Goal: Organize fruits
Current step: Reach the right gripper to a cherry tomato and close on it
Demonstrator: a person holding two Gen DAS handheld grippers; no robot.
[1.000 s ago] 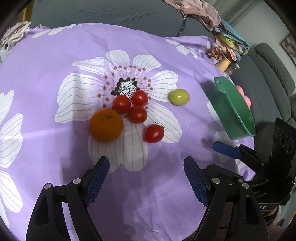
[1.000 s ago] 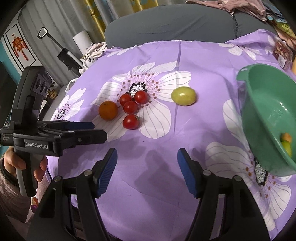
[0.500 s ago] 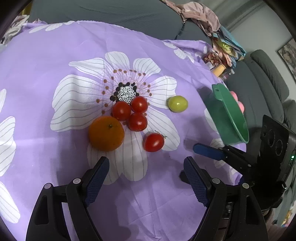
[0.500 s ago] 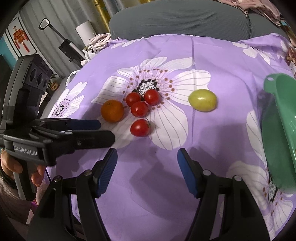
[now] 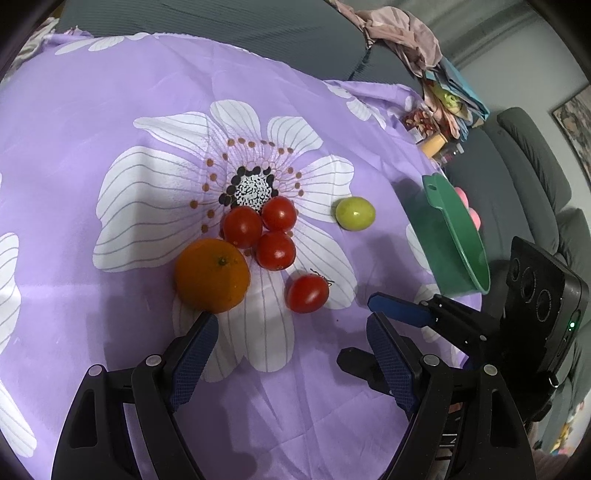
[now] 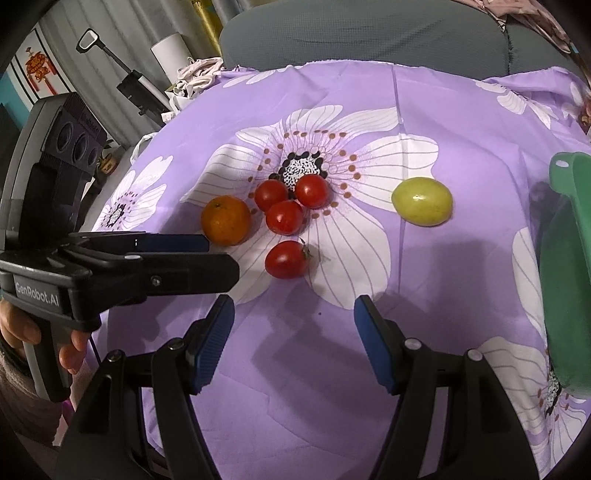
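Note:
On the purple flowered cloth (image 5: 110, 110) lie an orange (image 5: 212, 274) (image 6: 226, 220), three red tomatoes touching one another (image 5: 275, 230) (image 6: 284, 203), a single red tomato (image 5: 307, 293) (image 6: 286, 259) and a yellow-green fruit (image 5: 355, 213) (image 6: 422, 201). A green bowl (image 5: 458, 236) (image 6: 569, 258) stands at the cloth's right side. My left gripper (image 5: 291, 325) (image 6: 221, 258) hovers open just short of the orange and the single tomato, with nothing between its fingers. My right gripper (image 6: 294, 306) (image 5: 356, 328) is open and empty, short of the single tomato.
A grey sofa (image 5: 221, 26) runs behind the cloth, with crumpled clothes (image 5: 399, 33) and small packages (image 5: 439, 122) at its right end. Something pink (image 5: 472, 214) shows past the bowl's rim. A person's hand (image 6: 22, 328) holds the left gripper's handle.
My right gripper has moved left towards the fruit, so the bowl now sits at the right edge of its view. The left gripper tilted slightly. Both stayed open.

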